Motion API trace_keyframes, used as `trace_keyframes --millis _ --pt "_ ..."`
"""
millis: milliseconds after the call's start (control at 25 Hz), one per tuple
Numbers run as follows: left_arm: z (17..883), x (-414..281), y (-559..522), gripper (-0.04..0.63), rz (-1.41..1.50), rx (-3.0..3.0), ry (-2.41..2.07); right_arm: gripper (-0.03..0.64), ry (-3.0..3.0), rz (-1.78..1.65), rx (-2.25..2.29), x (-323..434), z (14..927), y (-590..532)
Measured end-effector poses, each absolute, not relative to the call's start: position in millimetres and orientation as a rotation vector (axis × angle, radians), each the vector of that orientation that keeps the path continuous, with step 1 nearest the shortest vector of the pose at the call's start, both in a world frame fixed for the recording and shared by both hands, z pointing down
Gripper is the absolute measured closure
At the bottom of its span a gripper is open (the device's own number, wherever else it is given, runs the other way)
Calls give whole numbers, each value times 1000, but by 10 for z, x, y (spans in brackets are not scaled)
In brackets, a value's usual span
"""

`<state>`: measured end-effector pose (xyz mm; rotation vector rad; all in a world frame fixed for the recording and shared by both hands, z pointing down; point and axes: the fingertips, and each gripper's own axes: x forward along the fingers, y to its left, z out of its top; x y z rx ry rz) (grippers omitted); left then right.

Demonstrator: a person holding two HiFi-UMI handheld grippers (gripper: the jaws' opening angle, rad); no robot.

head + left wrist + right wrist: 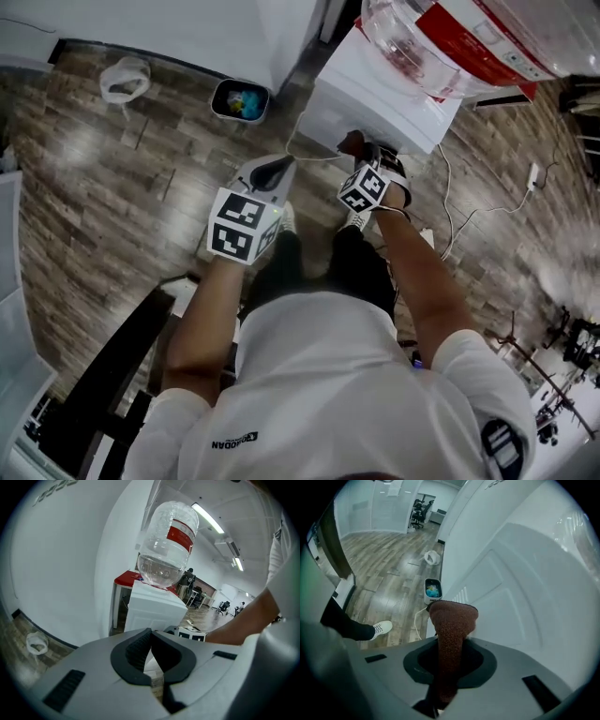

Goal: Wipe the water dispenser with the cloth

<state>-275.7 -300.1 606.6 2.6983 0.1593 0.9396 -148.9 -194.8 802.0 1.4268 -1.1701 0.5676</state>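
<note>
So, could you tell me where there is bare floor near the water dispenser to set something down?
The widest bare floor lies left of the left gripper, below the white object and small bin. Right of the water dispenser it is crowded: cables trail across the boards there. The right gripper holds the cloth by its front.

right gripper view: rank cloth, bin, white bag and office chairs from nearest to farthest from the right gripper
1. Cloth: clamped in the right gripper's jaws, centre of view.
2. Bin: on the floor just past the cloth's tip.
3. White bag: farther along the floor, above the bin in the view.
4. Office chairs: far back, at the top of the view.
</note>
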Motion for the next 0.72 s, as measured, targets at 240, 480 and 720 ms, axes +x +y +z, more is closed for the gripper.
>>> trace_keyframes --millis 240,480,720 --pt "6258 -2771 -3046 606 953 2662 89 561 -1169 624 1394 -1461 8716 -2010" --pt "6550 -2899 -2921 606 1014 2621 72 561 -1211 660 1312 -1495 9360 -2082" --pt "6767 -3009 -2919 606 1070 2598 42 561 -1198 714 1258 -1506 9917 -2039"
